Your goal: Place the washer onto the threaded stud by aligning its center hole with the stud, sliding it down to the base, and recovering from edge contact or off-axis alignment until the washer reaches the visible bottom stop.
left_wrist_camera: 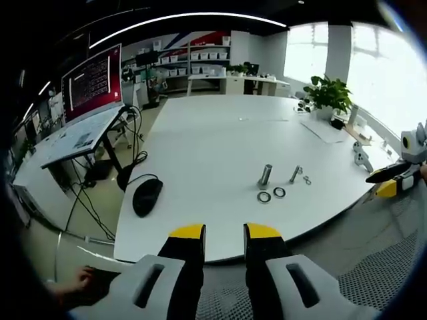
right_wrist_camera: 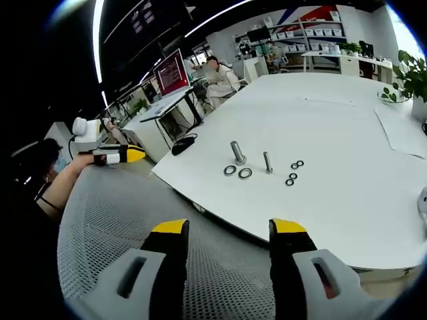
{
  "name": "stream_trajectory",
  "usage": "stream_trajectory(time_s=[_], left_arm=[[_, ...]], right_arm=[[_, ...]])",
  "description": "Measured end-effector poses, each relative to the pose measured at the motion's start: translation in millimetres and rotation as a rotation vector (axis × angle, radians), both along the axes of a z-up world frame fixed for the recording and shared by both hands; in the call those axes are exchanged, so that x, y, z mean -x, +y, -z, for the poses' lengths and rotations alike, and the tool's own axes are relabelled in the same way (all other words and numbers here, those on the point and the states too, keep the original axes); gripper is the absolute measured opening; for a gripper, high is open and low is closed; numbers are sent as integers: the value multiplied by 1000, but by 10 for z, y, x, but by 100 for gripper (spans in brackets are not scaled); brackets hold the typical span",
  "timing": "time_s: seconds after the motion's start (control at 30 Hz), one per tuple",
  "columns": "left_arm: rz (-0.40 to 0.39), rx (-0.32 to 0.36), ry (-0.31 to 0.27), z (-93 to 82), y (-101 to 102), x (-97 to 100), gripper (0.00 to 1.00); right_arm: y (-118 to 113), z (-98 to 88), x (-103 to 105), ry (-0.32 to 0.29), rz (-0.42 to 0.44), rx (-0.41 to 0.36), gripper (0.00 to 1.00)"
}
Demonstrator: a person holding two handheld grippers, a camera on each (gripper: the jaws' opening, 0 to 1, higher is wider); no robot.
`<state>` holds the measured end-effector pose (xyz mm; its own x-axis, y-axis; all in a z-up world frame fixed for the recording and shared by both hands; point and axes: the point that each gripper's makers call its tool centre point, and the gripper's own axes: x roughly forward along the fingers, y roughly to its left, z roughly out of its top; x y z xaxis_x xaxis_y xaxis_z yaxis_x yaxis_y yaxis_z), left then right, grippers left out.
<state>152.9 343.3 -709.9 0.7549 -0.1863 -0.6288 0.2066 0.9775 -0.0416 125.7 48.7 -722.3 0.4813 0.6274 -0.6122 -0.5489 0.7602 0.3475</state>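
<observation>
Washers lie flat on the white table [right_wrist_camera: 347,180], none picked up yet: 2 larger rings [right_wrist_camera: 237,172] sit side by side at lower centre of the right gripper view, just in front of the threaded stud [right_wrist_camera: 236,151], which stands upright on its wider base. A thinner bolt [right_wrist_camera: 267,161] stands just right of the rings, and 4 small washers [right_wrist_camera: 293,171] cluster right of that. In the left gripper view the same stud [left_wrist_camera: 265,175] stands right of centre, the 2 rings [left_wrist_camera: 271,195] below it.

Right gripper [right_wrist_camera: 228,233] sits at the bottom of its view, jaws wide apart, nothing between them, well back from the table edge over grey mesh [right_wrist_camera: 133,220]. Left gripper [left_wrist_camera: 223,233], bottom centre of its view, has jaws apart by a narrower gap, also empty and short of the table.

Step in hand, by my reading: approach and pick 1 ring. Best done by closing low on the ring's rim so the centre hole stays unobstructed, then carrying it level and square over the stud tip; a tilted ring will likely catch on the threads.

Black mouse [left_wrist_camera: 147,197] lies at the table's left edge.
</observation>
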Motion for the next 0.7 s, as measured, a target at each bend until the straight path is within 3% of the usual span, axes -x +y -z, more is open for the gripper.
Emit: stream_trajectory(time_s=[0.7], left_arm=[[-3,-4,4,12,13,4,21]], right_arm=[[-2,3,10,5,0,3,51]])
